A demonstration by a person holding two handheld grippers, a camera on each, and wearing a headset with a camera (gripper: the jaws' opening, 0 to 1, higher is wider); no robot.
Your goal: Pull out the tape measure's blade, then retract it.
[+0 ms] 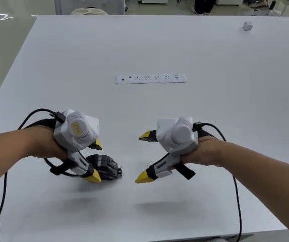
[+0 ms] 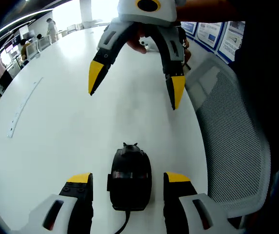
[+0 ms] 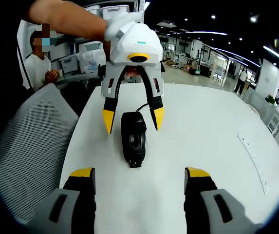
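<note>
The left claw (image 2: 128, 177) straddles the tape measure (image 2: 129, 175) on the counter (image 1: 184, 45), jaws just clear of it; the right claw (image 3: 139, 172) faces it, wide.

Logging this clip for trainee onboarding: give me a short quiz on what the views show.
1. True or false: the black tape measure lies on the white table between the open jaws of the left gripper.
2. The right gripper is: A) shut on the blade; B) open and empty; C) shut on a cable.
3. Which long white object lies farther along the table?
Key: 1 true; 2 B; 3 the white power strip.
</note>
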